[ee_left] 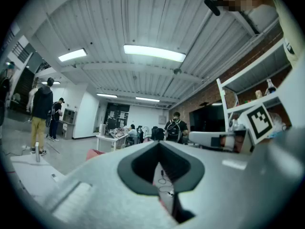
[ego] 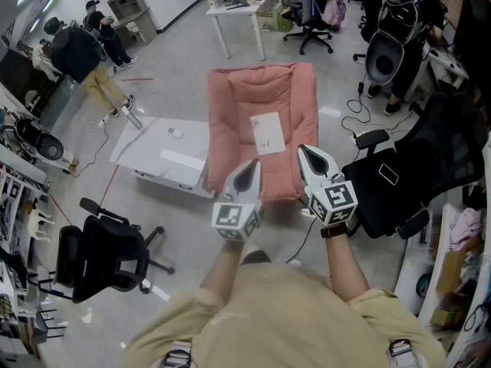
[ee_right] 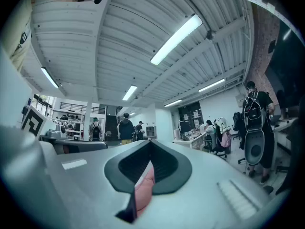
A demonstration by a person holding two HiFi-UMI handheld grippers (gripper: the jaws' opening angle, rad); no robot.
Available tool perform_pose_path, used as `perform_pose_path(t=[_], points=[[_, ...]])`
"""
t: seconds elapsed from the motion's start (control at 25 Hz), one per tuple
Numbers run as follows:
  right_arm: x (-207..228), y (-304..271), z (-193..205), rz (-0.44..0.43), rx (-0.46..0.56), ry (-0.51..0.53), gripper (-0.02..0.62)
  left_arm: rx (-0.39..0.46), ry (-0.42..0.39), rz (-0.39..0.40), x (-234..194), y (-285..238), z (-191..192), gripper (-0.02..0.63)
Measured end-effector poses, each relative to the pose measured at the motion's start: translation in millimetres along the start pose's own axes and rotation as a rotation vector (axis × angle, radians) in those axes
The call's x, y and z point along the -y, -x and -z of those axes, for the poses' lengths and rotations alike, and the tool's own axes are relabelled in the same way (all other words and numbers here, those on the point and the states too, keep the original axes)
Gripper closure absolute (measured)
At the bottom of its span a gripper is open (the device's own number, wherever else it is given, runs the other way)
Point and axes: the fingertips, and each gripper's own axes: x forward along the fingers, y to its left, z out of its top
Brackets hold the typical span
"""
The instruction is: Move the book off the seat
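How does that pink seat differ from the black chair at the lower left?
The pink seat is soft and padded; the black chair is dark with armrests. The pink seat lies low on the floor; the black chair stands on a star base. The pink seat carries a white book; the black chair shows none. Nobody sits in either.

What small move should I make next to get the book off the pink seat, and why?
Probably open the right gripper and reach down toward the book on the seat: it and the left gripper are both shut, empty, and short of the book.
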Motion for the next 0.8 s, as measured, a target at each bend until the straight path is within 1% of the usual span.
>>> perform_pose_path(t=[0.2,0.36,0.56,0.8], points=[[11.3,-5.9,16.1,-0.005,-0.034,-0.014,0.592,-0.034,0.041,-0.008,2.8,-13.3,12.2,0.604],[27.0,-23.7,32.7,0.009,-0.058,-0.036,0.592,-0.059,0.066,0.003,-8.9,-33.7,31.7,0.604],[41.6,-70.1,52.1,-0.011,-0.069,-0.065,0.592,-0.082,0.09,0.034,-46.6,-71.6,55.4,0.604],[69.9,-151.1,76.4,0.027,-0.142,-0.086,0.592,-0.134,0.126,0.068,-115.6,-131.0,75.0,0.604]])
